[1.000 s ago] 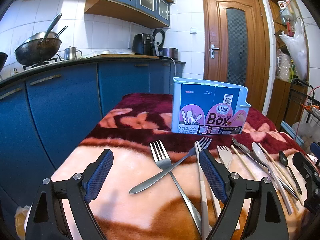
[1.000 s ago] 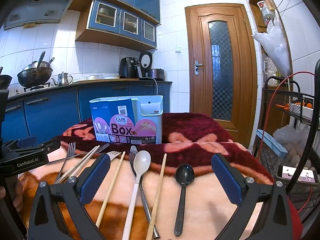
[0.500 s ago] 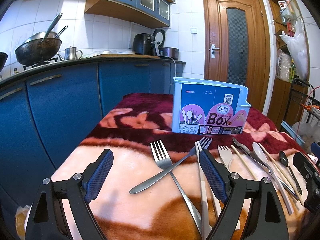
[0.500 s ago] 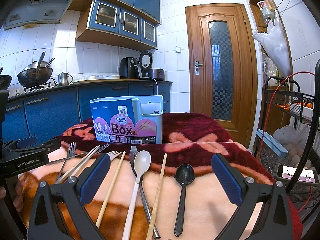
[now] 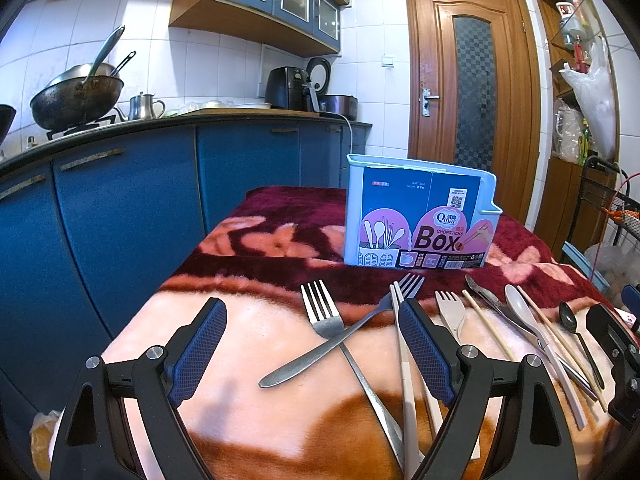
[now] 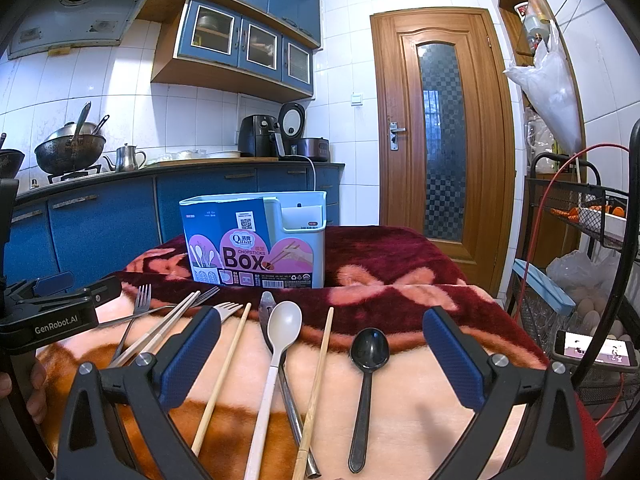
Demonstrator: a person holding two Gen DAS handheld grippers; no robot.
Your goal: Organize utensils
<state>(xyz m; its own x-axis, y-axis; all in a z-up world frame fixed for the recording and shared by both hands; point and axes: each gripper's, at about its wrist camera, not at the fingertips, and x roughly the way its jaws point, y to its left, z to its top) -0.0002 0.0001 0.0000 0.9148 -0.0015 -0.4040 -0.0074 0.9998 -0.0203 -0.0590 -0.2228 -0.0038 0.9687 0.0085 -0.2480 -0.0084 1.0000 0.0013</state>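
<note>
A light blue chopsticks box [image 5: 420, 212] stands upright at the back of the blanket-covered table; it also shows in the right wrist view [image 6: 256, 240]. Two steel forks [image 5: 320, 312] lie crossed in front of my left gripper [image 5: 312, 352], which is open and empty. A beige fork [image 5: 452, 312] lies beside them. In the right wrist view a white spoon [image 6: 280, 336], a black spoon [image 6: 368, 352], wooden chopsticks [image 6: 316, 380] and a steel utensil [image 6: 288, 384] lie between the fingers of my right gripper [image 6: 320, 360], which is open and empty.
A pink and maroon flower-pattern blanket [image 5: 248, 412] covers the table. Blue kitchen cabinets [image 5: 120, 216] run along the left. A wire rack [image 6: 580, 240] with a phone [image 6: 592, 350] stands right of the table. A wooden door [image 6: 440, 136] is behind.
</note>
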